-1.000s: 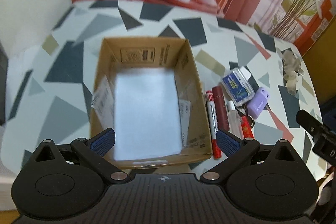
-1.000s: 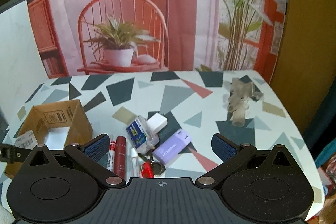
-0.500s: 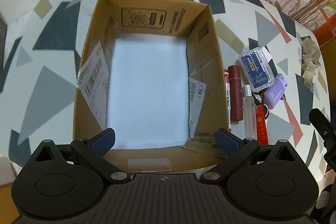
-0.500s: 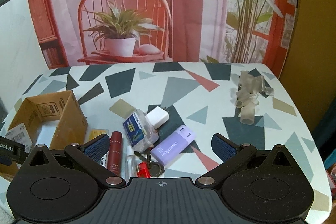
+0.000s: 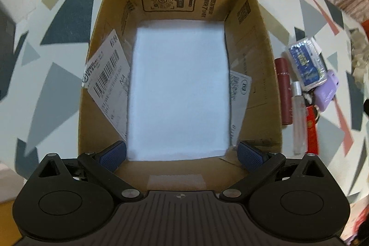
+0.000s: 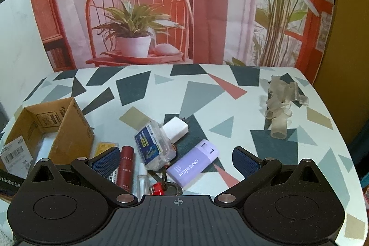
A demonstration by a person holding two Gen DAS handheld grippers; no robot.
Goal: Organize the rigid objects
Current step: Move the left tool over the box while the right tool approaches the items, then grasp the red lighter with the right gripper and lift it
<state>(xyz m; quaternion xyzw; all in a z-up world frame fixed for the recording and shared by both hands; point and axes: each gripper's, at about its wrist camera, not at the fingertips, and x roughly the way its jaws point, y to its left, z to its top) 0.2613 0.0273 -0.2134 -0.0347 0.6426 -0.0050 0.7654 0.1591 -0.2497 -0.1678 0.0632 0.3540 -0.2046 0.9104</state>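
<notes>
A tabletop (image 6: 161,89) patterned with grey, navy and red triangles stands before a printed backdrop of a wicker chair and potted plant, with an open cardboard box (image 5: 258,66) as its landmark.

The left gripper (image 5: 182,152) hovers over the box's near edge, its blue pads spread wide and holding nothing; the box floor is white and bare, with a barcode label (image 5: 108,82) peeling off its left inner wall. Just right of the box lie a dark red lipstick tube (image 6: 125,168), a clear spray vial (image 6: 142,181), a blue-labelled clear case (image 6: 152,144), a white charger (image 6: 175,129), a lilac case (image 6: 193,164) and a red key tag (image 6: 156,188), clustered and partly touching. The right gripper (image 6: 173,159) hangs above this cluster, fingers wide apart and empty. Well away from the box, a heap of clear plastic tubes (image 6: 280,105) sits near the table's far right edge.
</notes>
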